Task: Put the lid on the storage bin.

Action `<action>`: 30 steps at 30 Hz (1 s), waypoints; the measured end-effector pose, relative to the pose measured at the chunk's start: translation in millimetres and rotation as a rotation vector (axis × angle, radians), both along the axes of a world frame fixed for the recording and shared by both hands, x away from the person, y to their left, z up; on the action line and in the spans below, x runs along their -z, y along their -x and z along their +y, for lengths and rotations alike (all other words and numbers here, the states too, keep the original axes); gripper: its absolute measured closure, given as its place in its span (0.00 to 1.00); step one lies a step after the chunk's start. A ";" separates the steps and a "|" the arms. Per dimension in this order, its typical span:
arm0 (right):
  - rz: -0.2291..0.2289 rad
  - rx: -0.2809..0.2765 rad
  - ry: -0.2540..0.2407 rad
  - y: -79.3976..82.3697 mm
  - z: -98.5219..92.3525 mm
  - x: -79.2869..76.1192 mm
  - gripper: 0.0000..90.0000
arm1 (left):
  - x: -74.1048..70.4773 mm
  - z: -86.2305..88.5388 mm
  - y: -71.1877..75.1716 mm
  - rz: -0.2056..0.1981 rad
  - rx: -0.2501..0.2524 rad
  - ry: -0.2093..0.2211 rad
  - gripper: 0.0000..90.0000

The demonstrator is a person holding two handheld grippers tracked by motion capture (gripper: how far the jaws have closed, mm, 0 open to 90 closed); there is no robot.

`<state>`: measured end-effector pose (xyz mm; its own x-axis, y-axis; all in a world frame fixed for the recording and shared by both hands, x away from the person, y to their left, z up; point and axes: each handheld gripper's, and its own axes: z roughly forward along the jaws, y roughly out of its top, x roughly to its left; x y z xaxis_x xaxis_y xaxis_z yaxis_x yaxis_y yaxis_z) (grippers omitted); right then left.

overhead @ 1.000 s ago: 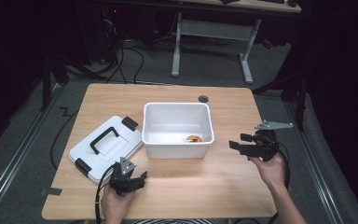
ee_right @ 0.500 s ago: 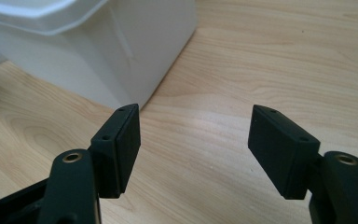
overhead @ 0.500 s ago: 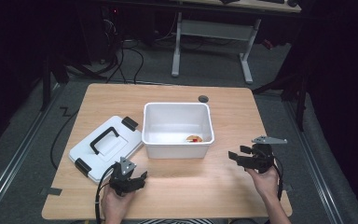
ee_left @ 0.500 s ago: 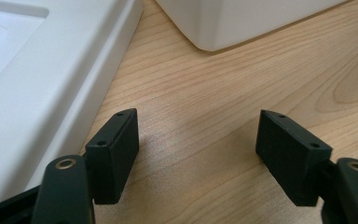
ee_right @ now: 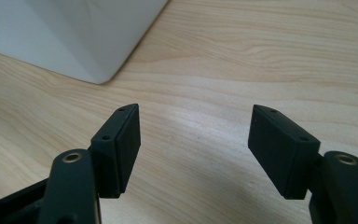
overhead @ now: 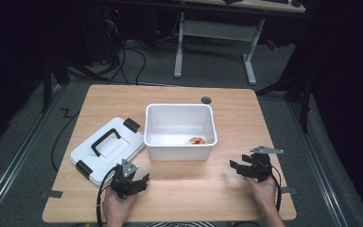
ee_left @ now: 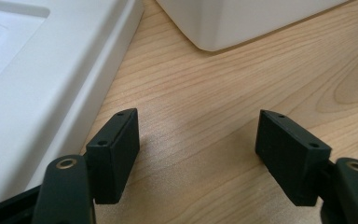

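Lid (overhead: 105, 145) lies off, flat on the table (overhead: 179, 189), just left of the white bin (overhead: 180, 131). Your left gripper (overhead: 128, 182) sits beside the lid, jaws wide, empty. The bin holds something small, orange-red (overhead: 197, 140), maybe a toy. Your right gripper (overhead: 250, 168) is wide, empty too. Likely closing the bin is left.

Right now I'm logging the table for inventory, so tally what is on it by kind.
White bins: 1, the open bin
White lids: 1, the lid with black handle, left of the bin
Small orange and red items inside the bin: 1, the item
Grippers: 2, left gripper and right gripper, both open
Total: 5
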<state>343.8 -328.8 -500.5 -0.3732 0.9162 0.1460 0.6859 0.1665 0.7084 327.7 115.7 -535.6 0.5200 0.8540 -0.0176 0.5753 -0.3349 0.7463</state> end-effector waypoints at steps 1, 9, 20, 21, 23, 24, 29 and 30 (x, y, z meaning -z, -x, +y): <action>0.000 0.006 0.008 -0.1 0.1 2.5 0.38 | 0.0 0.0 0.0 0.000 0.000 0.000 0.34; 0.000 0.036 0.087 -1.2 3.8 20.7 0.37 | -0.1 0.1 -0.5 0.008 0.002 0.010 0.32; -0.070 0.069 0.157 2.8 8.9 30.0 0.33 | -1.4 -4.3 -1.2 0.025 -0.002 -0.008 0.26; -0.062 0.073 0.152 2.2 8.0 30.0 0.32 | -2.2 -4.4 -1.7 0.033 -0.006 -0.004 0.26; -0.065 0.075 0.156 2.3 8.3 30.1 0.32 | -5.0 -3.3 -2.9 0.059 -0.014 0.006 0.28; -0.066 0.078 0.157 2.6 8.8 30.1 0.32 | -6.5 -2.4 -3.0 0.060 -0.019 0.013 0.29; -0.065 0.072 0.155 2.7 8.8 30.0 0.32 | -20.1 5.8 -2.1 0.059 -0.055 0.033 0.31; -0.065 0.073 0.155 2.8 9.0 30.1 0.32 | -23.6 8.3 -1.5 0.057 -0.061 0.039 0.31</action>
<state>341.1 -319.8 -530.6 -0.3091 0.9508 -0.0215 0.6533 0.2287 0.7217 329.2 124.0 -511.9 0.4638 0.8823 -0.0800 0.6358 -0.2686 0.7236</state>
